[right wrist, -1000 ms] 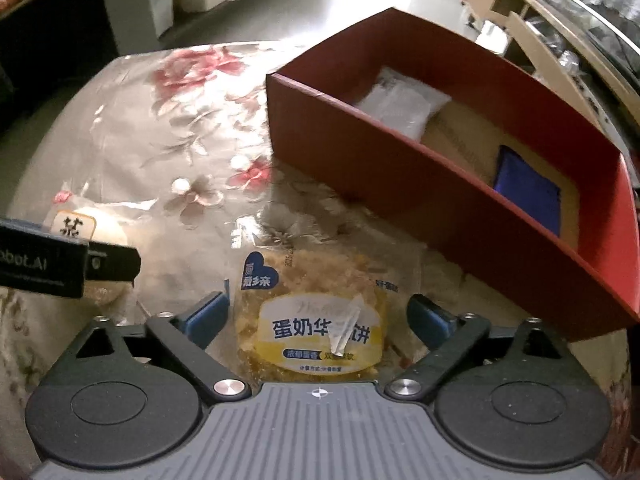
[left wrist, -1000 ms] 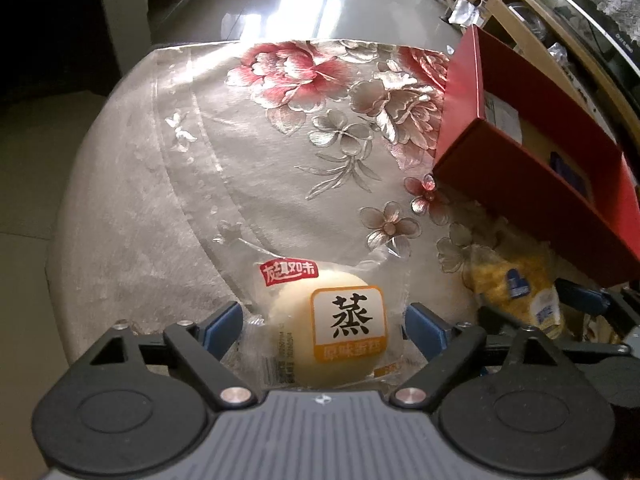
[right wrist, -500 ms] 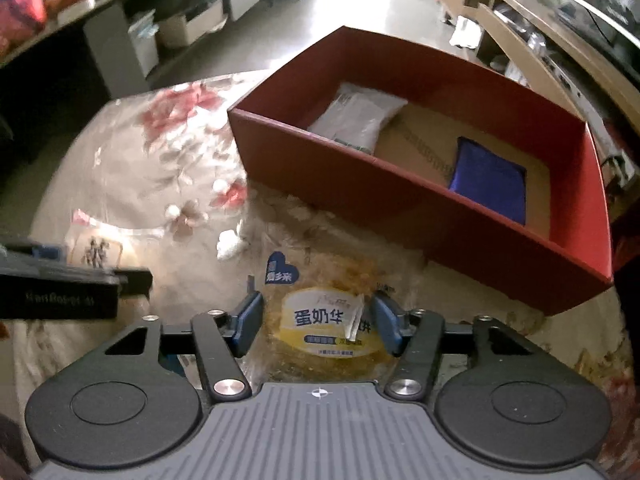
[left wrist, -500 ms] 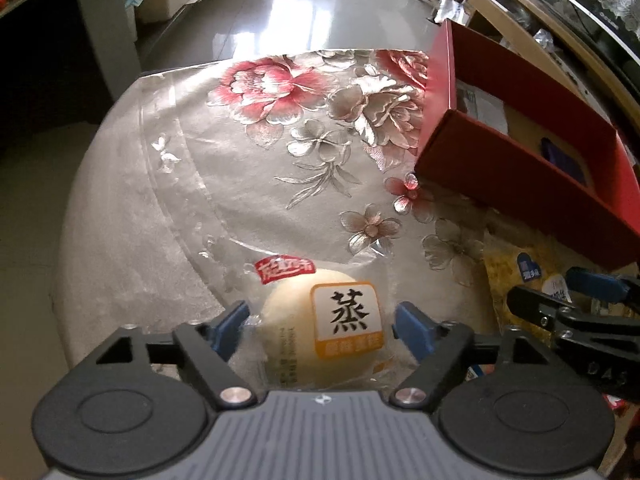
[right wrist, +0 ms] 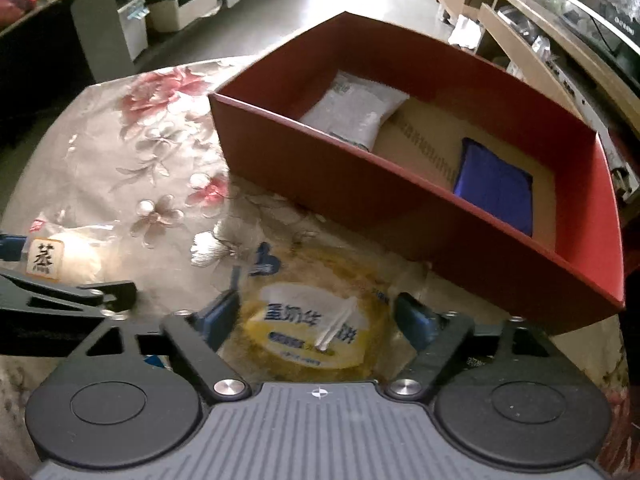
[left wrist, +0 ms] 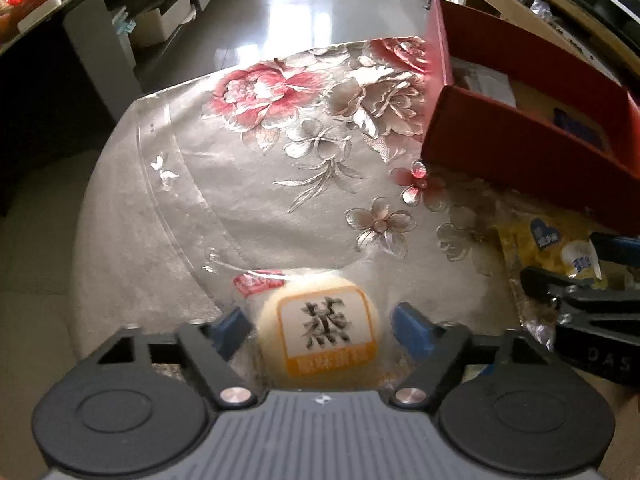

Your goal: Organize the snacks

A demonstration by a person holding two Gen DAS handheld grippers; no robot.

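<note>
Watch out, because both of your snacks are in soft, slippery bags and they could slide out or get squashed. Your left gripper (left wrist: 325, 330) has the round steamed bun pack (left wrist: 320, 336) between its blue pads (left wrist: 230, 330), and the pads look like they sit right against the clear wrap on each side, so you seem to be pinching it, but maybe only by the loose plastic. If you lift fast, the wrap may pull free and the bun will drop on the flowered tablecloth (left wrist: 248, 184). If you squeeze hard, the soft bun will get flat. Your right gripper (right wrist: 316, 316) is around the yellow waffle pack (right wrist: 316, 320), which sits between its fingers, close to the gripper's body. This view is blurry, so I cannot tell for sure if the pads are pinching the bag or just beside it. The red box (right wrist: 400, 204) stands just past the waffle pack, with a white bag (right wrist: 356, 114) and a blue pack (right wrist: 496, 186) already inside. Its near wall is tall, so a low-carried snack could bump it. Your two grippers are also near each other and could knock together.
</note>
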